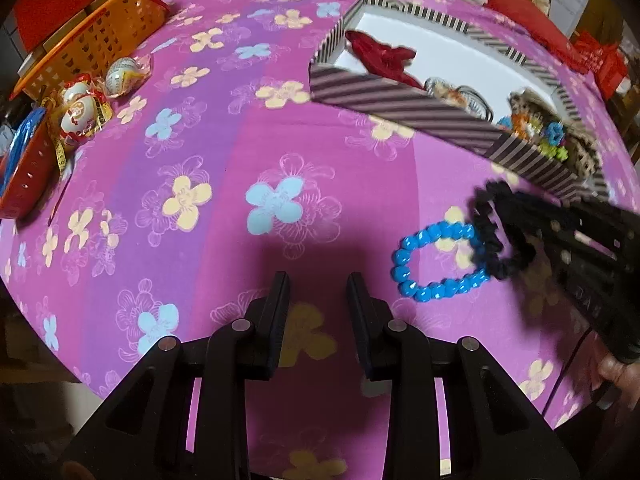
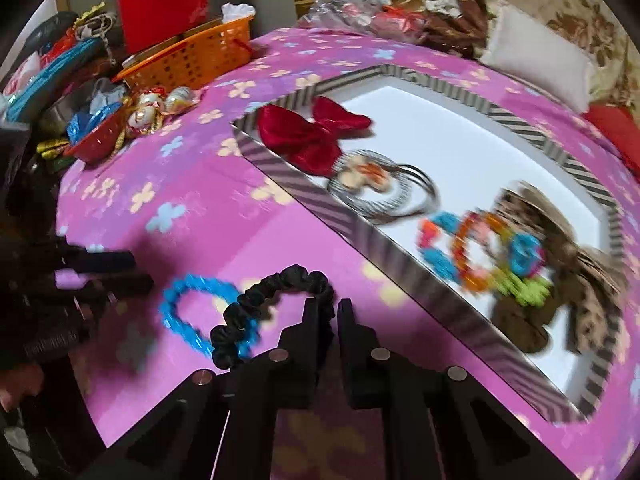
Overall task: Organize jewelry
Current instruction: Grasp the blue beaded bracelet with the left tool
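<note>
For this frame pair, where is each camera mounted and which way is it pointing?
Left wrist: on the left tongs, angled down at the pink floral cloth; its own open fingers show, empty.
Right wrist: on the right tongs, angled down toward the striped box; its fingers are shut on the black scrunchie.
Shared: blue bead bracelet, scrunchie, box, orange basket; each view shows the other tongs.

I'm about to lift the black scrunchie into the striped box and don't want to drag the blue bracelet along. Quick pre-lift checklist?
1. Right gripper shut on black scrunchie: ok.
2. Scrunchie clear of blue bead bracelet: not ok, it lies across the bracelet.
3. Left gripper empty and out of the way: ok.
4. Free white floor in striped box: ok.
5. Grip firm enough to hold: cannot tell.
</note>
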